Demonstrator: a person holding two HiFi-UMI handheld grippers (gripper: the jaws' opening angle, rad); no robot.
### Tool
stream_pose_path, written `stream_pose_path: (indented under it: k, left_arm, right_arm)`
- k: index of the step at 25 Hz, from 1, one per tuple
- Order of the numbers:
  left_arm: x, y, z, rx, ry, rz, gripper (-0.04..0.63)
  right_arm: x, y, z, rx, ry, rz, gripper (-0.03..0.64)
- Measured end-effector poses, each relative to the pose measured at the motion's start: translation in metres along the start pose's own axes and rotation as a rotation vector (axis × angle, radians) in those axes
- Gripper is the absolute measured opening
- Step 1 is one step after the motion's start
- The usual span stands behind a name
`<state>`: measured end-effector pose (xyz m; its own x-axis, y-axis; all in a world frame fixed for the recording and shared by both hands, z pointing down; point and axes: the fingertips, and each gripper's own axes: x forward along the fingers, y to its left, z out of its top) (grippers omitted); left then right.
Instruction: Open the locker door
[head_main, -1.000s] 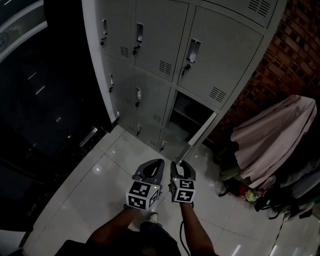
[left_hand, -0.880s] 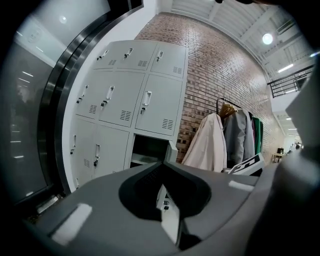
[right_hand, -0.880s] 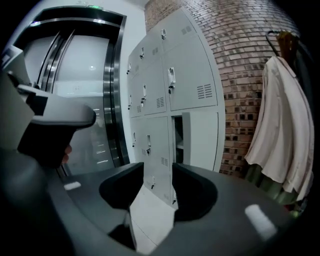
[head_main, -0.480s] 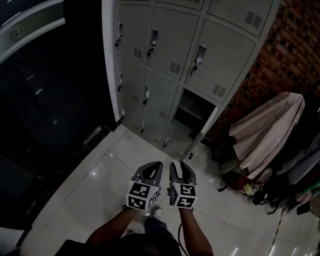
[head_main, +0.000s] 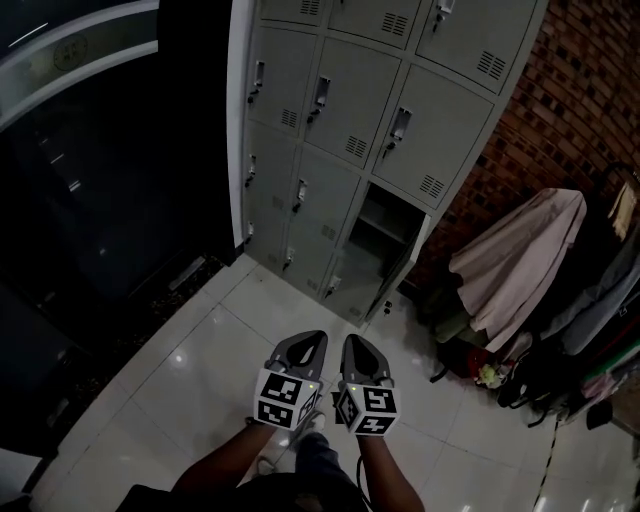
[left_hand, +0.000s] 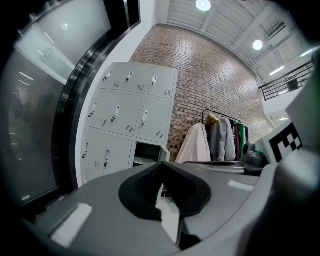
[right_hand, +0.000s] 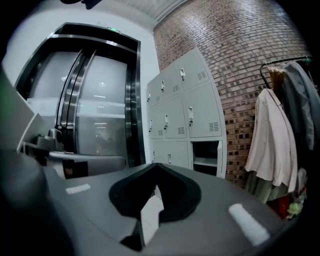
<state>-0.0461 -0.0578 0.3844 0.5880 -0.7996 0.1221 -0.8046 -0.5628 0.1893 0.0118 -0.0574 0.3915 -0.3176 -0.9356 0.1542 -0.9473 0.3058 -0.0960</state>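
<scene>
The grey locker bank (head_main: 330, 110) stands ahead. Its bottom right compartment (head_main: 385, 225) is open and dark inside, with its door (head_main: 408, 262) swung out edge-on toward me. Both grippers hang low over the white floor, well short of the lockers. My left gripper (head_main: 312, 340) is shut with nothing in it. My right gripper (head_main: 352, 343) has its jaws closing fully together, empty. The left gripper view shows the jaw tips (left_hand: 162, 166) meeting below the open compartment (left_hand: 147, 150). In the right gripper view the jaws (right_hand: 156, 166) also meet, with the open locker (right_hand: 206, 152) beyond.
A pale coat (head_main: 515, 260) hangs on a clothes rack at the right, in front of a brick wall (head_main: 590, 90). Bags (head_main: 490, 375) lie on the floor under it. Dark glass doors (head_main: 100, 200) fill the left. Glossy white tiles (head_main: 200, 350) lie between me and the lockers.
The lockers have drawn farther away and higher in the head view as I moved back. The right gripper's jaws have closed together. The locker door stays open.
</scene>
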Motion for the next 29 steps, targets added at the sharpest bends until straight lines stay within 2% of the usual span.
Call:
stream_pose_path:
  k: [9, 22, 29]
  left_arm:
    - [-0.043, -0.015, -0.001, -0.027, -0.007, -0.016, 0.005]
    - [-0.051, -0.044, -0.003, -0.005, 0.010, -0.050, 0.005]
    - [-0.045, -0.039, -0.006, 0.005, 0.023, -0.054, 0.005]
  right_arm:
    - [-0.050, 0.042, 0.011, -0.021, -0.017, 0.024, 0.000]
    - [-0.063, 0.039, 0.009, 0.021, -0.024, 0.030, 0.000]
    - [-0.059, 0.038, 0.010, 0.031, -0.032, 0.019, 0.000]
